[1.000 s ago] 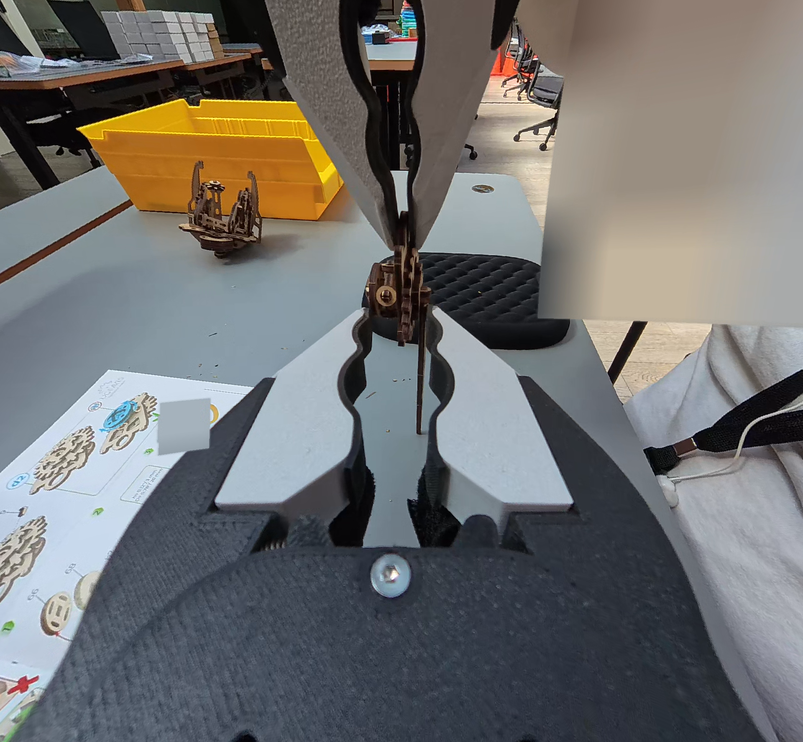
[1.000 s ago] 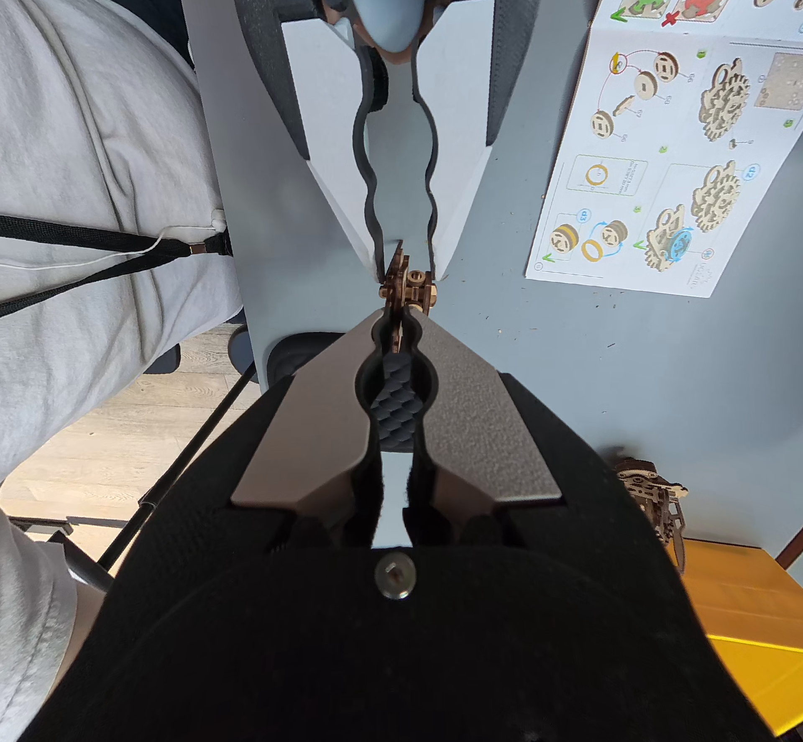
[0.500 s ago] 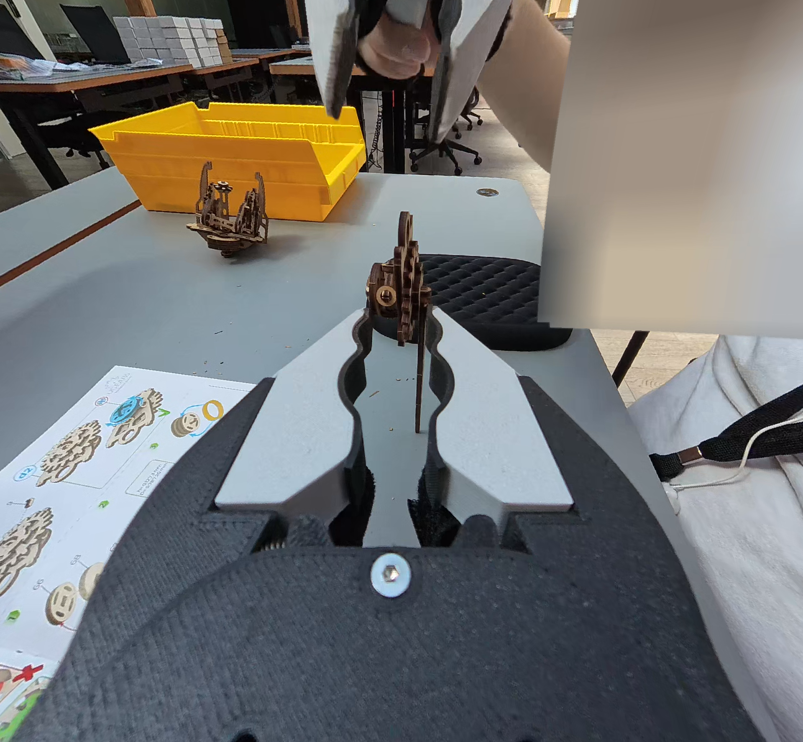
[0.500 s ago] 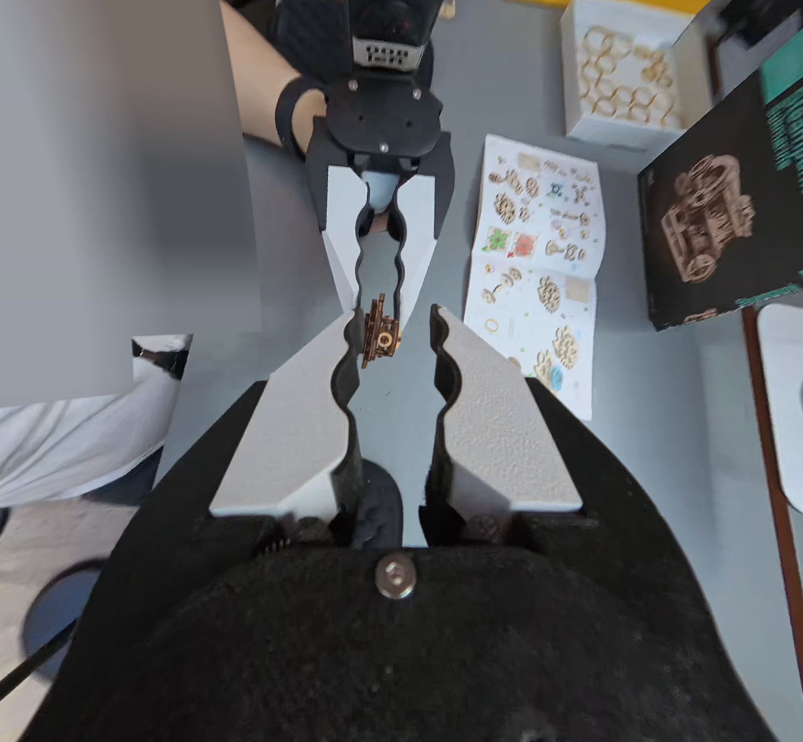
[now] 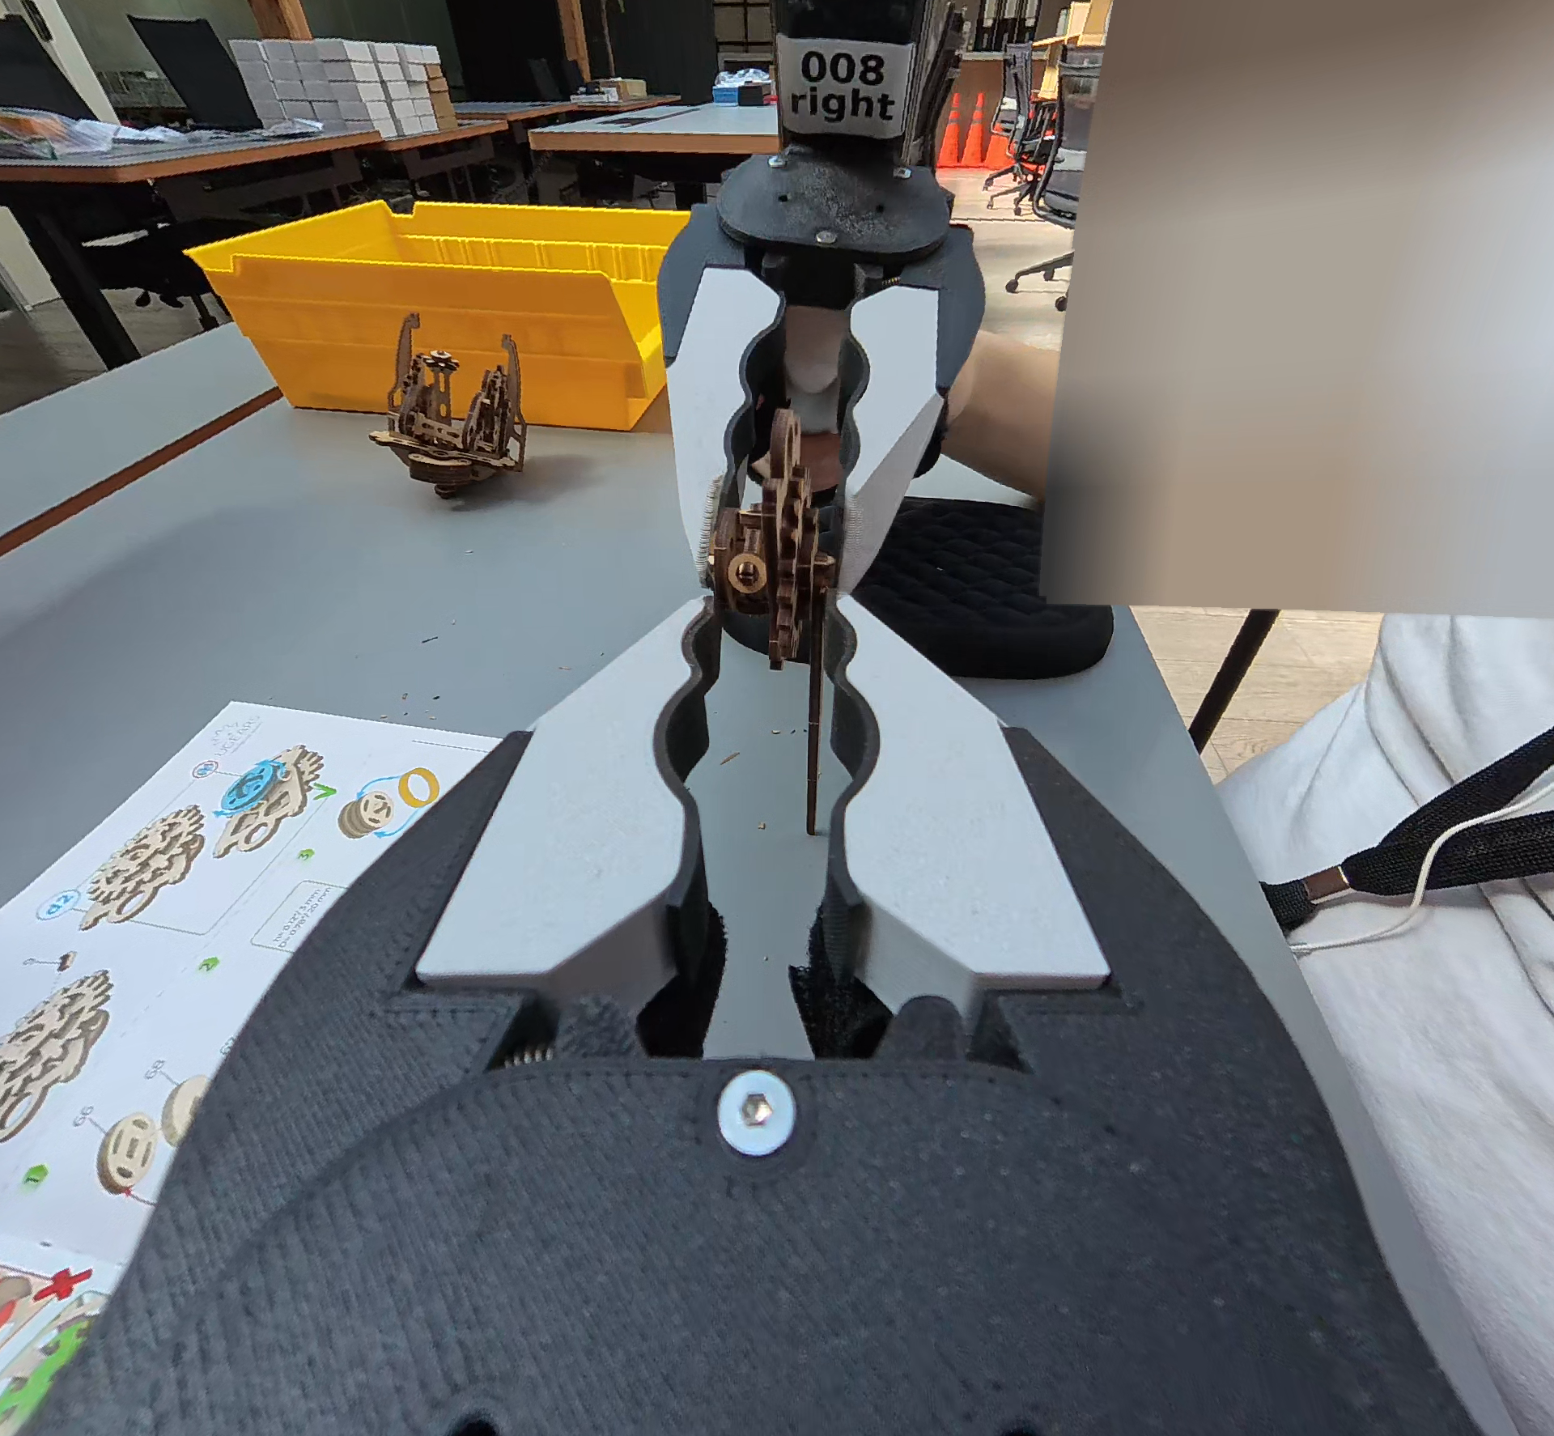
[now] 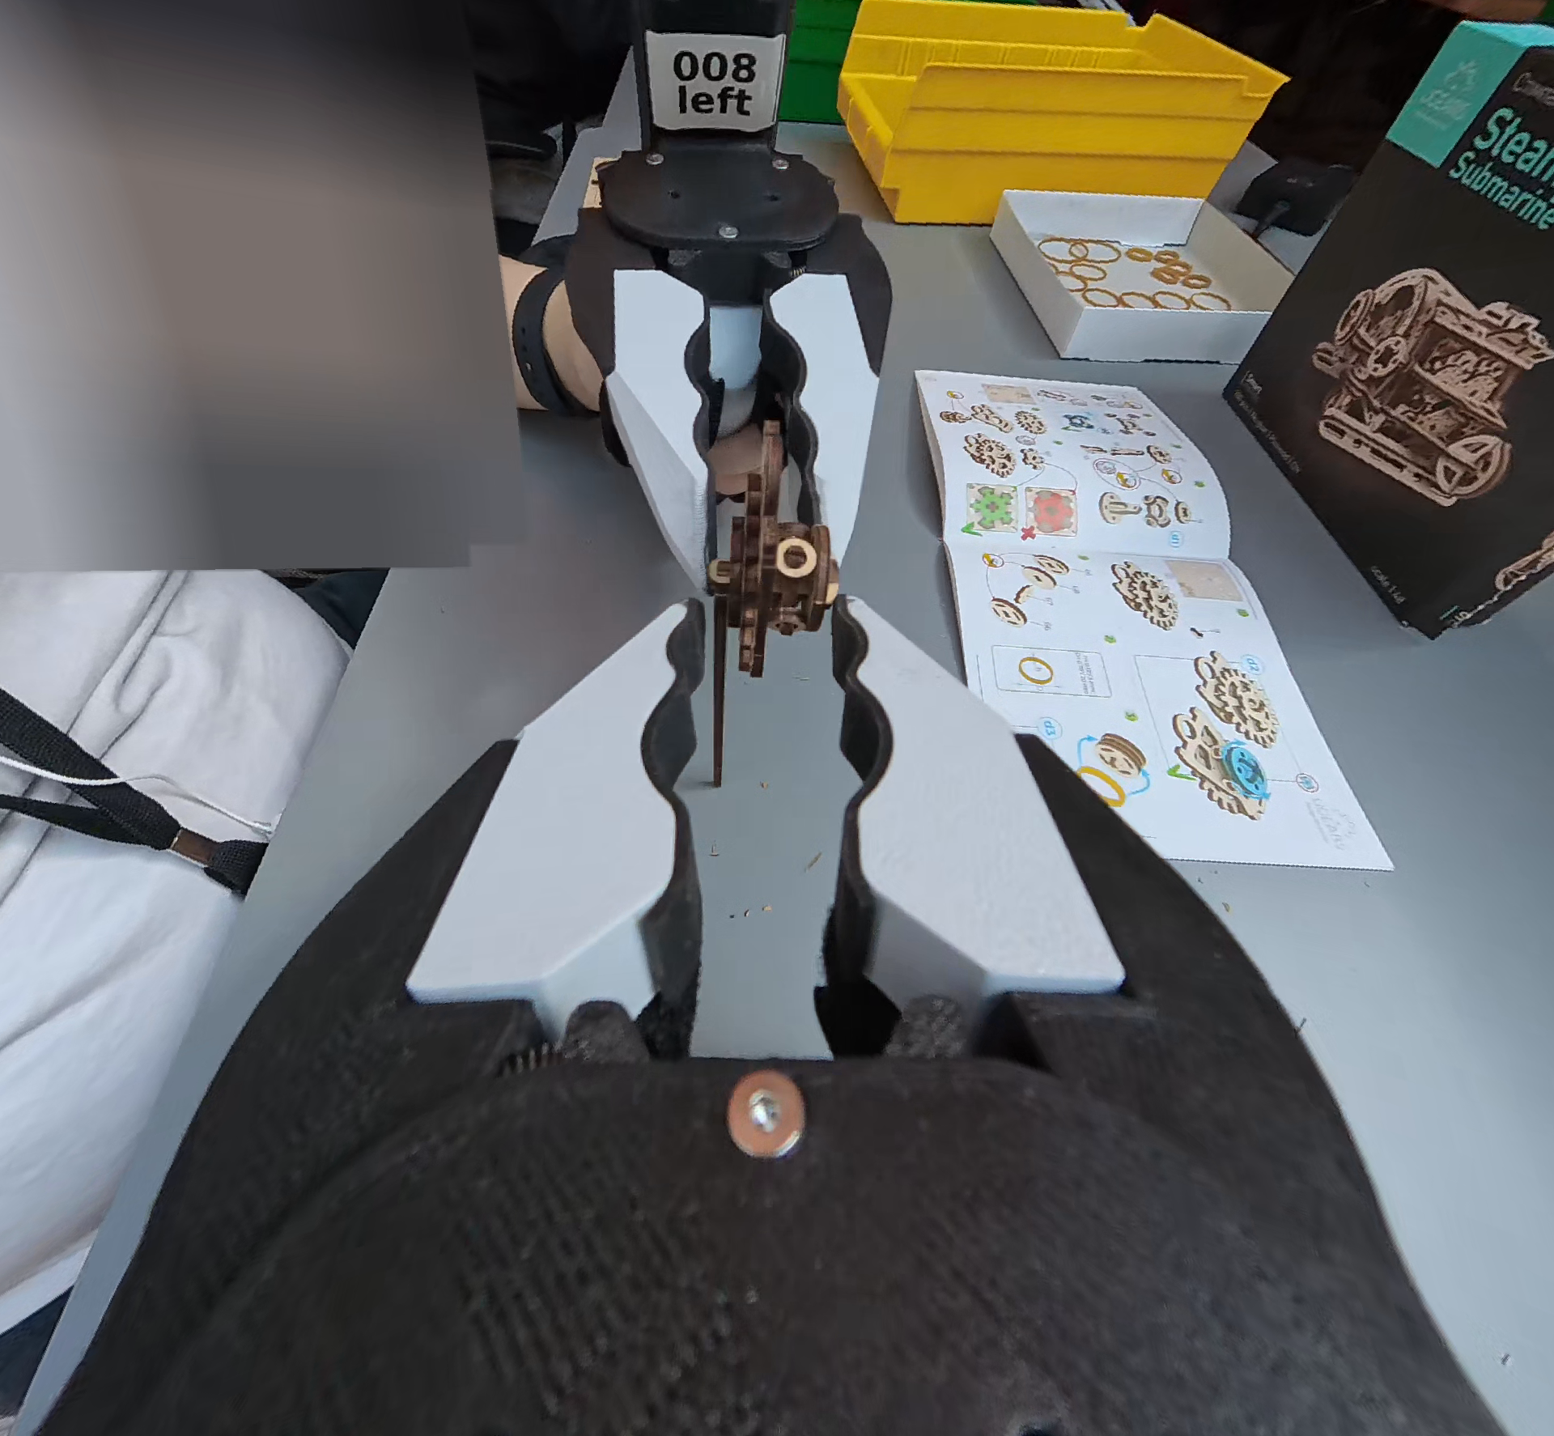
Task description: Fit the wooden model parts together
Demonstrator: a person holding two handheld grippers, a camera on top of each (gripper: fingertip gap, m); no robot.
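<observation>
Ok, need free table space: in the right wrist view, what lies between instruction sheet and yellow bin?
A white tray of tan rings sits there, between instruction sheet and yellow bin, in that right wrist view.

The right gripper (image 6: 767, 613) has released the gear assembly (image 6: 769, 555) and swung around facing the left gripper (image 5: 772, 609).

The gear assembly (image 5: 769, 546) is showing dark, matt laser-cut wood, while the bin (image 5: 437, 311) at 11 o'clock is gleaming as smooth yellow plastic. The instruction sheet (image 6: 1135, 622) at 3 o'clock is looking like glossy printed paper on the matt grey table (image 5: 252, 605).
</observation>
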